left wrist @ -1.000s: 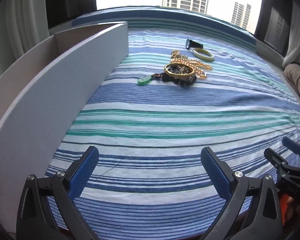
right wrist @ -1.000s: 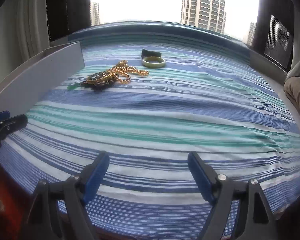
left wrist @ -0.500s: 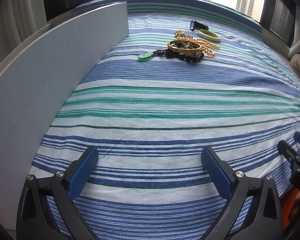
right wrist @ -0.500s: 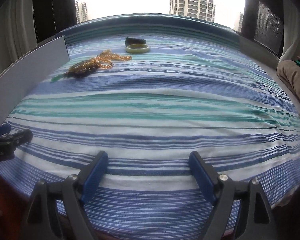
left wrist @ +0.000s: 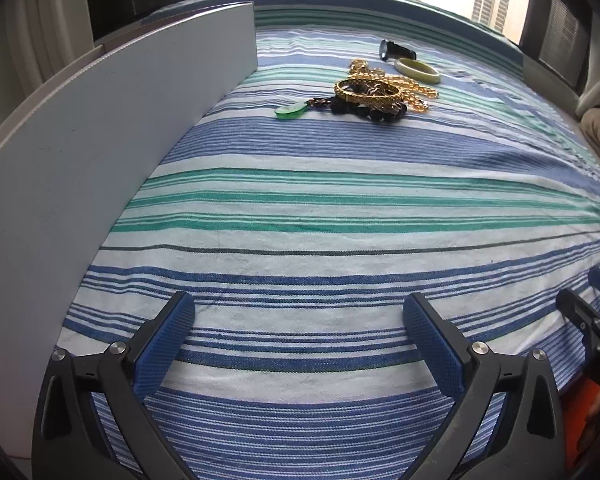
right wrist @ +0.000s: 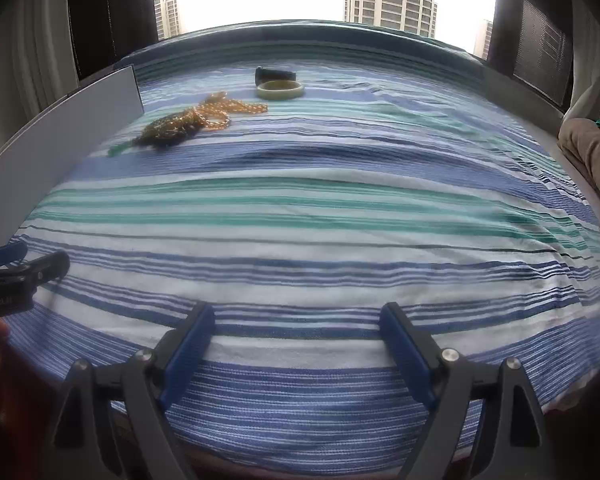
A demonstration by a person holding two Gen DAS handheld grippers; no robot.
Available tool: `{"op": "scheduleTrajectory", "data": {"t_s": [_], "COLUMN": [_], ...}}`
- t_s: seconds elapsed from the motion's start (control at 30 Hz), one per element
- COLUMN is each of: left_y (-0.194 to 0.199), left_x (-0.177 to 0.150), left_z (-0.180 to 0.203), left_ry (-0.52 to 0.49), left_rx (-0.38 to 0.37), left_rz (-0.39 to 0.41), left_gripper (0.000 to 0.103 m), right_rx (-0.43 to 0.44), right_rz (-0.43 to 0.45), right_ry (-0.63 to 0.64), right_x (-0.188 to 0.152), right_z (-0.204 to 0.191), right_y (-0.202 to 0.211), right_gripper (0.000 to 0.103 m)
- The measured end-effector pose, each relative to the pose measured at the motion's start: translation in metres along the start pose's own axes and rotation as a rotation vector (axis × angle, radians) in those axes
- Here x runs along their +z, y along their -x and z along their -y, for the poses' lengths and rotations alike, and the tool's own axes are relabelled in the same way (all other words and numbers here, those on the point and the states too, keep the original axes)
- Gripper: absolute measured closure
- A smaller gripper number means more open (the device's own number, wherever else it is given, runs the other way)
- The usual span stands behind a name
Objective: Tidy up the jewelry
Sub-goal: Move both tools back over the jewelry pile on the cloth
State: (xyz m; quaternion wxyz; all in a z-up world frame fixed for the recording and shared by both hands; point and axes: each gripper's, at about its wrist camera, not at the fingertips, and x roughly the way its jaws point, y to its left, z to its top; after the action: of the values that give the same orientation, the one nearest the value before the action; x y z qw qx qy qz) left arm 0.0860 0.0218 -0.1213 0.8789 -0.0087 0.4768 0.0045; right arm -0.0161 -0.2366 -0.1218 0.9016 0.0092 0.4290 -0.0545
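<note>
Evidently nothing was sorted yet: the jewelry pile (left wrist: 374, 94) lay upper centre beside the gray box (left wrist: 100, 152). Both the left gripper (left wrist: 298, 340) and right gripper (right wrist: 296, 344) hung spread and empty at the bottom.

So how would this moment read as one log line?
left gripper: open, empty | right gripper: open, empty | tangled gold chain jewelry pile: untouched on striped blue-green cloth

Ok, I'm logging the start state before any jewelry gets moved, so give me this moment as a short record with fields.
surface: striped cloth, blue, green and white
container: grey box wall along the left edge; inside not visible
jewelry pile: gold bangle on dark beads, gold chain, green pendant
apart from pile: pale green bangle, black watch behind it
left gripper: open, empty, over bare cloth
right gripper: open, empty, over bare cloth
</note>
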Motion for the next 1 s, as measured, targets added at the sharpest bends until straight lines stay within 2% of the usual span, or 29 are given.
{"op": "scheduleTrajectory", "data": {"t_s": [0.17,0.4,0.77,0.87,1.0], "left_y": [0.0,-0.002,0.0,0.005,0.022], "left_x": [0.001,0.002,-0.001,-0.002,0.005], "left_z": [0.0,0.001,0.001,0.0,0.001], "left_ry": [-0.022,-0.035,-0.017,-0.009,-0.011], "left_rx": [-0.012,-0.016,-0.013,-0.043,-0.067], "left_rz": [-0.017,-0.031,-0.008,-0.003,0.042], "left_gripper": [0.0,0.0,0.001,0.001,0.001], "right_rx": [0.009,-0.009,0.027,0.088,0.069], "right_rz": [0.008,-0.032,-0.044,-0.005,0.055], "right_ry": [0.006,-0.001,0.018,-0.019,0.003], "right_x": [-0.003,-0.002,-0.002,-0.001,0.006], "right_z": [0.0,-0.002,0.001,0.005,0.003], "right_y": [0.002,0.003,0.004,0.014,0.03], "right_gripper": [0.013,0.013,0.013,0.013,0.013]}}
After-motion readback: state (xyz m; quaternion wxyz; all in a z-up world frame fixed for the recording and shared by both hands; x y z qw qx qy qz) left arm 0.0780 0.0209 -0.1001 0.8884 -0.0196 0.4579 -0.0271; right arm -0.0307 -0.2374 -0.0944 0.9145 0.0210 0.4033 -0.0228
